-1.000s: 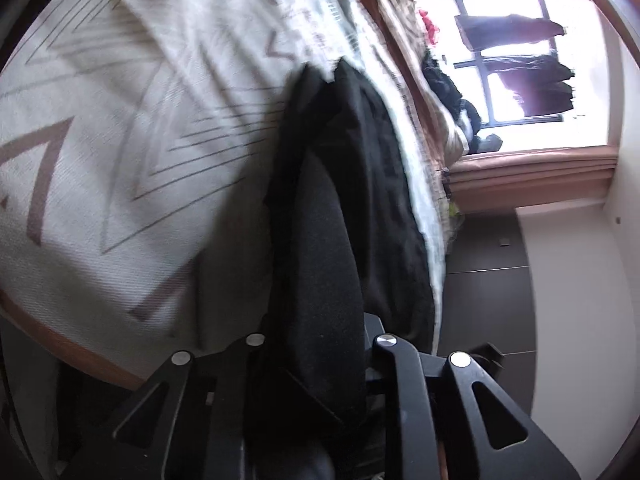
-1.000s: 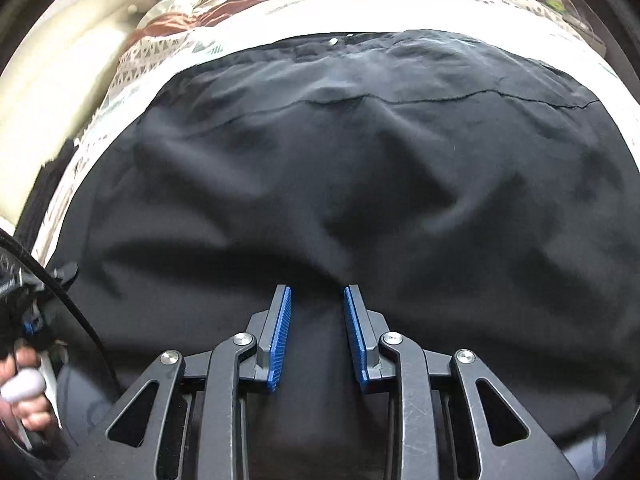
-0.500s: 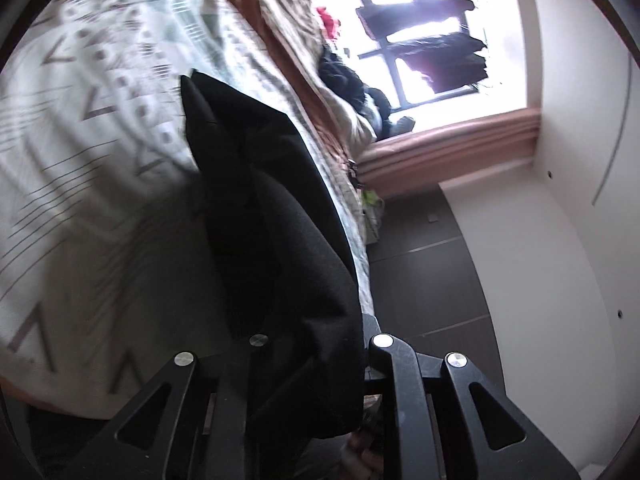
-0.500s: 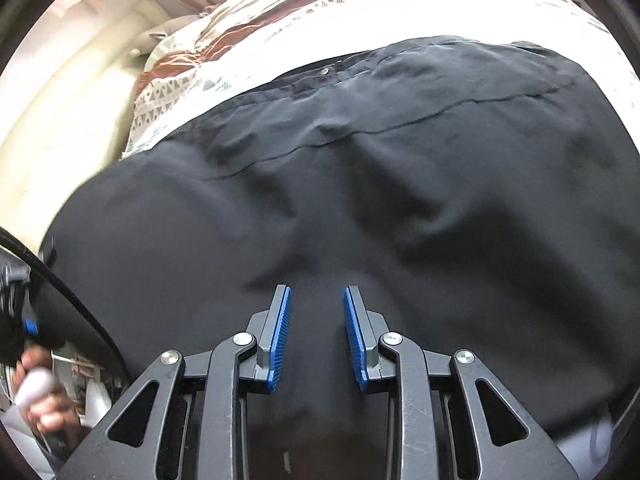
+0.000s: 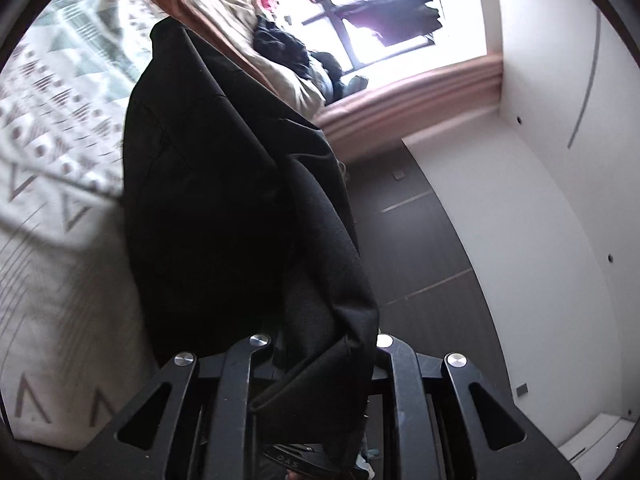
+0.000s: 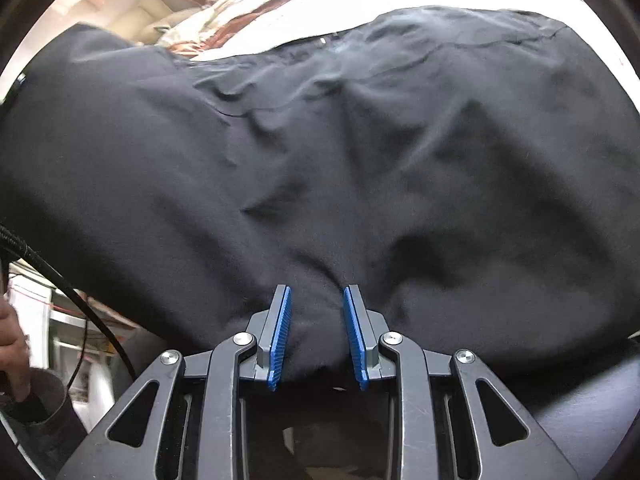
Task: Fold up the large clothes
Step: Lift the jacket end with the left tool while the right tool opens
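Left wrist view: the left gripper (image 5: 320,344) is clamped on a bunched fold of the black garment (image 5: 224,200); its pads are hidden by cloth. The garment is held above the patterned bed (image 5: 52,184).

Right wrist view: the right gripper (image 6: 317,332) is closed on the garment's near edge, blue pads (image 6: 280,332) visible. The far hem is blurred.

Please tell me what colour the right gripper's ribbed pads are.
Blue pads, clearest in the right wrist view.
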Available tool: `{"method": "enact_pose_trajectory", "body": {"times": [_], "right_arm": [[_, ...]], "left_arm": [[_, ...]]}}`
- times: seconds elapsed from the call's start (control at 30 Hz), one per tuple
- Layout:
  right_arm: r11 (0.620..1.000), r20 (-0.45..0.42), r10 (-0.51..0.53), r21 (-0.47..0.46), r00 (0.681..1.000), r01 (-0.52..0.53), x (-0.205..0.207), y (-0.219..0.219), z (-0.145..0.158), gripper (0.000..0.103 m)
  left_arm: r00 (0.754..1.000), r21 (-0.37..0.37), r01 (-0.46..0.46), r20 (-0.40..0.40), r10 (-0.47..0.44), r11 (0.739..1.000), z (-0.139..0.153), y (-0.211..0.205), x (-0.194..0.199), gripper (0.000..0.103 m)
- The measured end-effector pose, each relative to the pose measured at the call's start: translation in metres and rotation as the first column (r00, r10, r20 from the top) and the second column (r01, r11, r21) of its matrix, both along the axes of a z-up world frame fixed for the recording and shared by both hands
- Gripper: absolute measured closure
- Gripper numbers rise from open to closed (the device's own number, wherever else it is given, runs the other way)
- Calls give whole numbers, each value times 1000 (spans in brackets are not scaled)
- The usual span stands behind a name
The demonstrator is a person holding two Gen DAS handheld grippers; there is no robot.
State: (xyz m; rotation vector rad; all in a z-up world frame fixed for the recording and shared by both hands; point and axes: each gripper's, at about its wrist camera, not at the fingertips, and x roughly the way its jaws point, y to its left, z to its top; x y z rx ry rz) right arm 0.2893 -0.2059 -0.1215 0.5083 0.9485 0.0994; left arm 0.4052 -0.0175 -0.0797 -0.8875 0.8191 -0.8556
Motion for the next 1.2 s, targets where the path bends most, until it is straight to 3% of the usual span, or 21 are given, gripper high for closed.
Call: {"method": "enact_pose_trajectory", "body": {"times": [0.3,0.37,0.4,0.43,0.53,0.7,0.93,1.1,1.17,1.2], "right_arm": [[987,125,-136,98,983,124,-47,-85,50,78],[981,152,-176,111,973,160,-64,-102,59,65],[976,168,-203,114,965,186,-74,-111,63,50],[970,184,-231,116,955,212,-85,-120,67,43],[952,199,-300,118,933,281,-110,-145,67,43],[912,151,-403,152,903,381,-143,-183,49,43],[886,94,-449,175,889,429,-157,-197,32,43],[886,93,-443,194,891,420,-152,-198,35,43],[890,93,-435,197,896,412,-150,-196,35,43],[891,91,-431,196,898,409,-149,-196,32,43]], "left_arm": [[994,49,109,2,-109,993,21,-76,27,84],[991,57,134,-7,-134,989,20,-93,31,84],[989,65,147,-15,-147,987,18,-103,35,84],[987,80,161,-22,-160,984,16,-115,39,84],[980,117,197,-50,-192,973,9,-143,49,84],[963,164,258,-128,-239,952,-13,-191,71,84],[932,226,346,-193,-306,911,-42,-237,62,84],[898,284,430,-226,-376,857,-50,-272,53,84],[897,343,437,-235,-375,832,-53,-280,48,80],[898,368,438,-229,-377,820,-54,-284,45,73]]}}
